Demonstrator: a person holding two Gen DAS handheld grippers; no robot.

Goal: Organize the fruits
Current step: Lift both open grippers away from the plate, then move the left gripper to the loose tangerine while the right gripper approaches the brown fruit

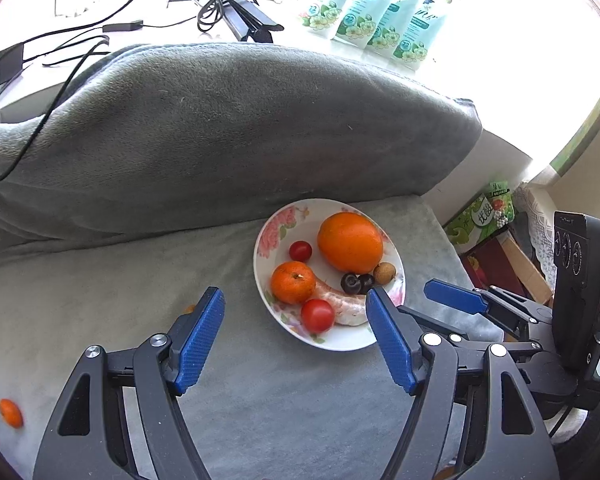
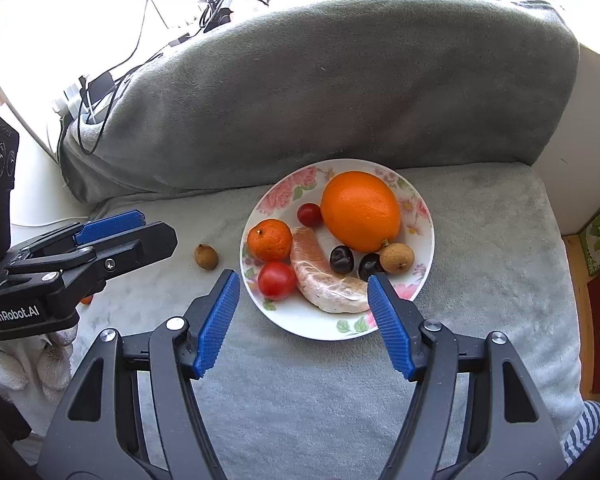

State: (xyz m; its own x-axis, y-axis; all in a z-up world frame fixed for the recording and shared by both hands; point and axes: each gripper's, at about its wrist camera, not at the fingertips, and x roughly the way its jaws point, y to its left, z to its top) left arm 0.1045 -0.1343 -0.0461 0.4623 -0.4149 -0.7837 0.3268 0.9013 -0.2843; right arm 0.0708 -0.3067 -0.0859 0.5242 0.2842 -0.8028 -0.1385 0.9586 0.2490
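A flowered white plate [image 1: 340, 340] [image 2: 300, 320] sits on the grey cushion. It holds a big orange [image 1: 350, 242] [image 2: 360, 211], a mandarin [image 1: 293, 282] [image 2: 269, 240], two red tomatoes [image 1: 317, 315] [image 2: 276, 280], two dark cherries [image 2: 341, 260], a longan [image 2: 397, 258] and a peeled pomelo segment [image 2: 320, 280]. A second longan [image 2: 206, 256] lies on the cushion left of the plate. A small orange fruit [image 1: 11, 413] lies far left. My left gripper [image 1: 294, 296] [image 2: 132, 228] and right gripper [image 2: 303, 278] [image 1: 456, 296] hover open near the plate's front rim, with nothing between their fingers.
A grey back cushion [image 1: 228, 128] rises behind the plate. Black cables [image 1: 216, 4] and tissue packs [image 1: 372, 12] lie on the bright sill beyond. Green and red boxes [image 1: 484, 216] stand right of the seat. A striped sleeve [image 2: 584, 424] shows at bottom right.
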